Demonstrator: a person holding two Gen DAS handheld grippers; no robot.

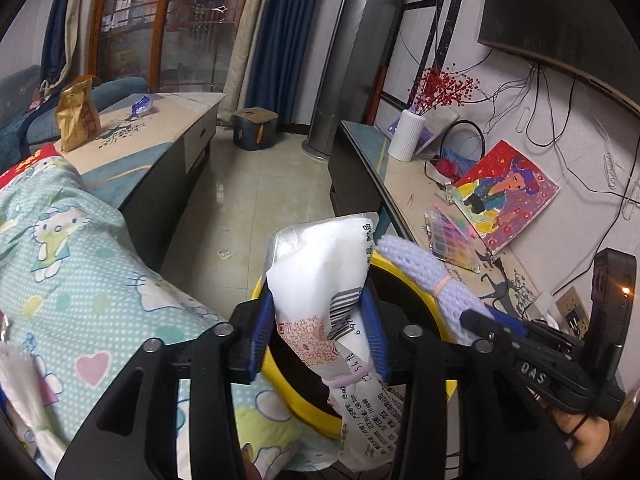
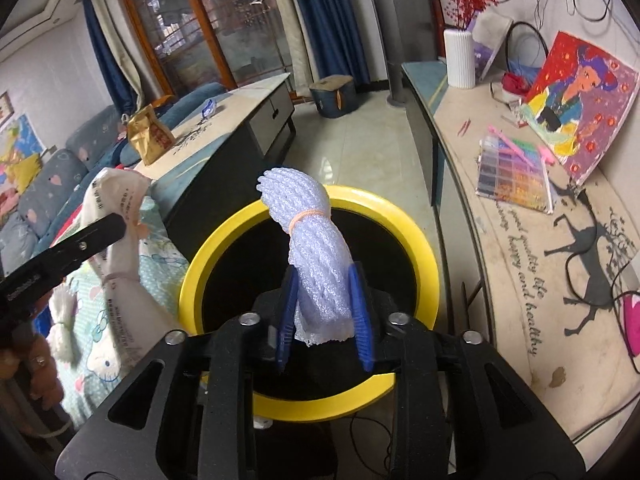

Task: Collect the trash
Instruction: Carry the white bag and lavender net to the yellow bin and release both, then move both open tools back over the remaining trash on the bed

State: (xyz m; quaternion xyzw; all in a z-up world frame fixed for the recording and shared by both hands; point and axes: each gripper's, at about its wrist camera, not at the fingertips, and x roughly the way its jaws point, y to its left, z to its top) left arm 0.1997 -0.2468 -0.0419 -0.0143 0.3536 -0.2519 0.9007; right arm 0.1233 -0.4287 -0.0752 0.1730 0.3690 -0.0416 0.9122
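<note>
Left gripper (image 1: 318,328) clamps crumpled white wrapper (image 1: 320,280) between blue pads, above yellow-rimmed bin (image 2: 416,240). Right gripper (image 2: 326,316) grips lavender foam-net bundle (image 2: 310,248), tied with orange rubber band (image 2: 308,215), over bin's dark opening. Cartoon-print quilt (image 1: 88,272) lies beside bin.

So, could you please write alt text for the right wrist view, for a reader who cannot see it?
The right tongs hold a bundled roll of white foam netting over a yellow-rimmed bin. At left, the left tongs hold a crumpled white wrapper beside the bin. A cluttered counter runs along the right.
</note>
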